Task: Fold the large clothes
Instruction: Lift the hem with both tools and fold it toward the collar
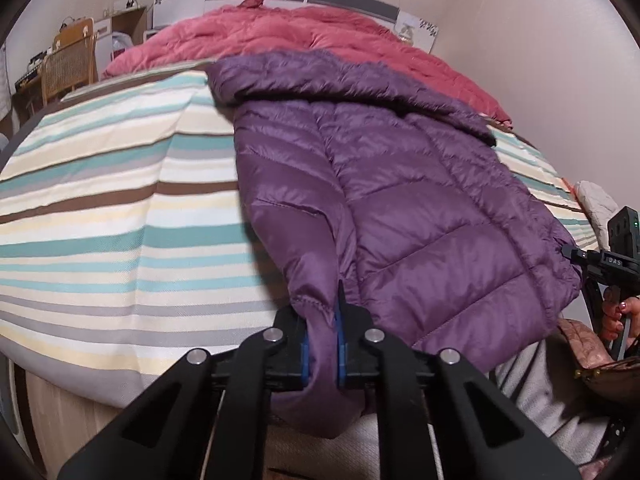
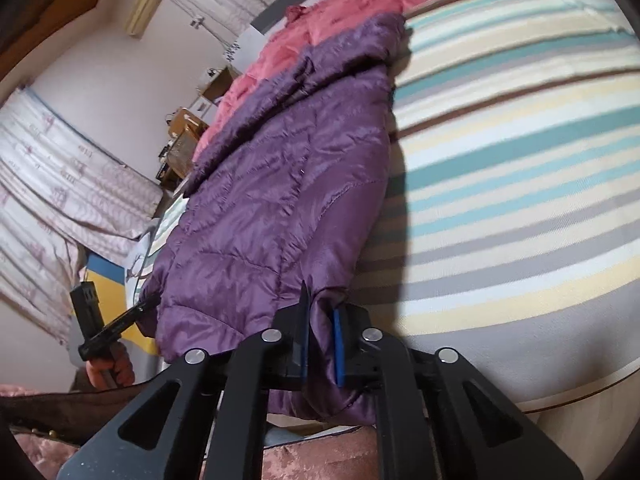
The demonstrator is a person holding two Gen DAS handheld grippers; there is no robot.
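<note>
The purple quilted jacket [image 1: 400, 184] lay lengthwise on the striped bedsheet [image 1: 100, 208], its hood end toward a pink duvet [image 1: 280, 32] and its hem hanging over the near edge of the bed. The left gripper [image 1: 322, 344] was clamped on one bottom corner of the hem, the right gripper [image 2: 320, 340] likewise pinching the other.
</note>
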